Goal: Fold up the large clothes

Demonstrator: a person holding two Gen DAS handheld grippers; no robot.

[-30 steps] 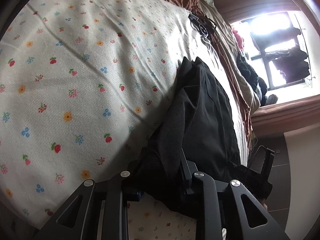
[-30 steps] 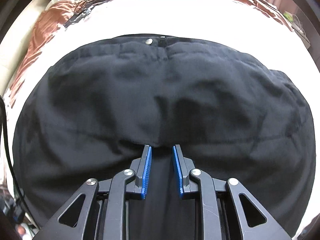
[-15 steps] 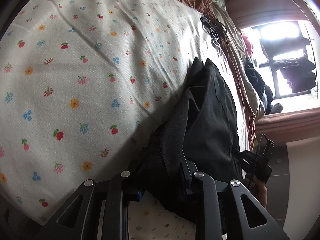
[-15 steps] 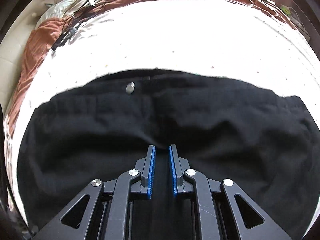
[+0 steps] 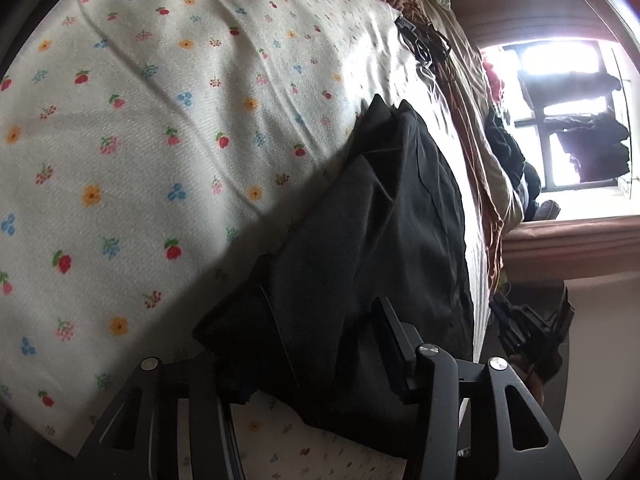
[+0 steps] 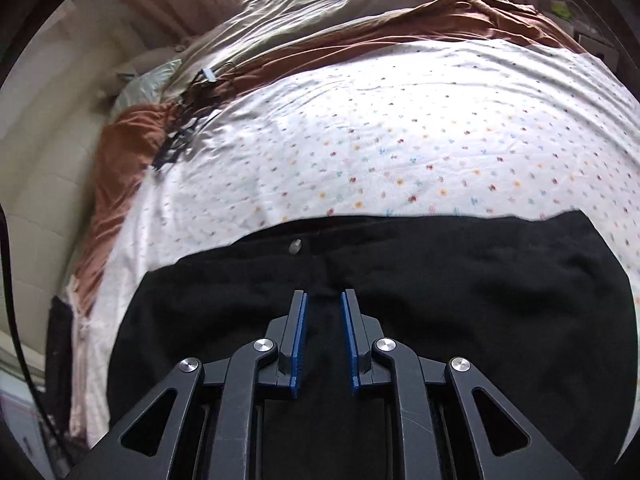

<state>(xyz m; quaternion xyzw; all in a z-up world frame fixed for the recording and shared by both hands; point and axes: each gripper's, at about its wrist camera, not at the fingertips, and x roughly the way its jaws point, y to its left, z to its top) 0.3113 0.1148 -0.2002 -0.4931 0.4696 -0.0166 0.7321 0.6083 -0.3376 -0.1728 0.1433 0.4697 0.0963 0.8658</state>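
Left wrist view: floral bedsheet (image 5: 160, 128) fills the left of the frame; black trousers (image 5: 376, 248) lie on it as a folded, layered strip running from the tongs toward a bright window (image 5: 568, 120) at right. Left gripper (image 5: 304, 344) straddles the near end of that strip, jaws opening, cloth bunched between them; left finger largely hidden under the fabric, so pad contact cannot be read. Only this view shows the window, the dark clothes hanging there, and the right gripper (image 5: 528, 336) seen from outside at the bed edge. Right wrist view: only here the trousers (image 6: 440, 280) show their waistband with a metal button (image 6: 295, 246), spread wide and flat across the sheet (image 6: 400, 128); a brown blanket (image 6: 120, 152) borders it at left and top. Right gripper (image 6: 323, 312) hovers over the waistband, jaws narrow and opening slightly, nothing pinched between the blue pads (image 6: 300, 332). Fabric: matte black, softly creased.
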